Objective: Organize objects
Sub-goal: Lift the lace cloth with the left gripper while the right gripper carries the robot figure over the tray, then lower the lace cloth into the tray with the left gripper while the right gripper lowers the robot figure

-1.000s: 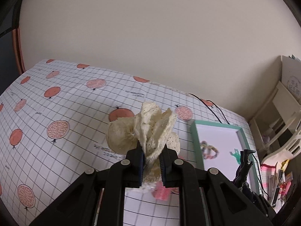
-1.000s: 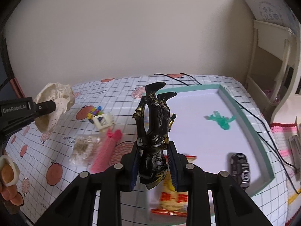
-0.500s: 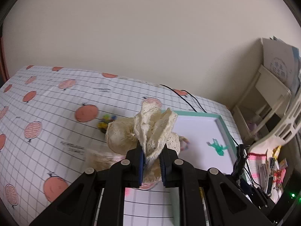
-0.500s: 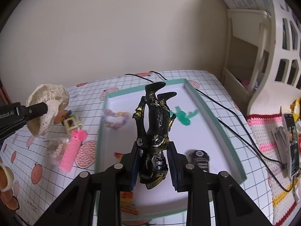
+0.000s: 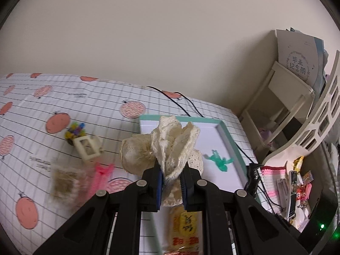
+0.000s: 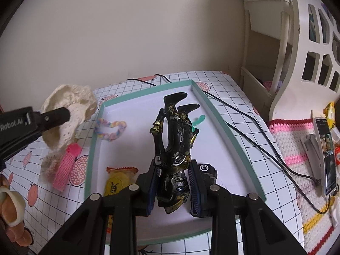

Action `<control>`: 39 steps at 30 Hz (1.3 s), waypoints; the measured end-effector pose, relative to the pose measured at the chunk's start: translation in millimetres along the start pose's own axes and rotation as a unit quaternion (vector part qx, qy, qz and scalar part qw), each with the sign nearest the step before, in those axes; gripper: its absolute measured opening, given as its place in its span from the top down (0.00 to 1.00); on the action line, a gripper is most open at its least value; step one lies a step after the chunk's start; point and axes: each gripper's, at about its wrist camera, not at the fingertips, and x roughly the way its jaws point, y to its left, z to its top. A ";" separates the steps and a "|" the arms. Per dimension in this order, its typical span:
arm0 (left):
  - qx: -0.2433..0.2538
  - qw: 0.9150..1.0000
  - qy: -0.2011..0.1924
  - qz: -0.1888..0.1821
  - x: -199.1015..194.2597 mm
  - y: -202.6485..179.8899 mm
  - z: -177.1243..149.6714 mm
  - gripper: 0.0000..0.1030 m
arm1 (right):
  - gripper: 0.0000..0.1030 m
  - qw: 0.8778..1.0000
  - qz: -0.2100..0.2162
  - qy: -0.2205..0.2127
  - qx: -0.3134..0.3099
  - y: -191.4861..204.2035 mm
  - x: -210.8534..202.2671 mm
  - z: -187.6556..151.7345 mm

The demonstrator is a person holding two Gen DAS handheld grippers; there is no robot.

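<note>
My left gripper (image 5: 171, 184) is shut on a cream lace cloth bundle (image 5: 167, 146), held above the near-left part of the teal-rimmed white tray (image 5: 230, 136). In the right wrist view the same bundle (image 6: 70, 104) hangs left of the tray (image 6: 214, 114). My right gripper (image 6: 173, 188) is shut on a black and gold action figure (image 6: 175, 136), head down and legs up, over the tray's middle. In the tray lie a green toy figure (image 5: 220, 160), a pastel braided loop (image 6: 110, 128), a yellow snack packet (image 6: 119, 180) and a small black car (image 6: 207, 170).
On the fruit-print tablecloth left of the tray lie a pink comb (image 6: 65, 167), a clear bag of beads (image 5: 63, 182) and a cream block toy with coloured pegs (image 5: 85, 144). Black cables (image 6: 255, 127) run right of the tray. A white shelf unit (image 6: 297, 48) and a phone (image 6: 325, 153) stand at the right.
Both grippers have swung right toward the tray. The lace bundle now hangs over the tray's left part, and the action figure sits further over the tray's middle.
</note>
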 end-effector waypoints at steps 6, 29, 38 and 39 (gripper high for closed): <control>0.003 1.000 0.003 -0.017 15.7 -1.6 -0.3 0.86 | 0.71 1.000 -0.003 0.009 -0.002 -1.3 5.4 -3.0; 0.015 0.996 0.086 -0.004 70.5 -10.6 -32.1 0.85 | 0.71 0.999 -0.004 0.041 -0.012 2.9 24.9 -12.6; 0.005 0.994 0.112 0.001 81.1 -7.5 -38.7 0.85 | 0.71 0.998 -0.007 0.051 -0.023 4.8 29.0 -15.1; 0.003 0.994 0.112 0.001 81.5 -7.1 -39.1 0.85 | 0.71 0.998 -0.006 0.052 -0.023 4.6 29.6 -14.7</control>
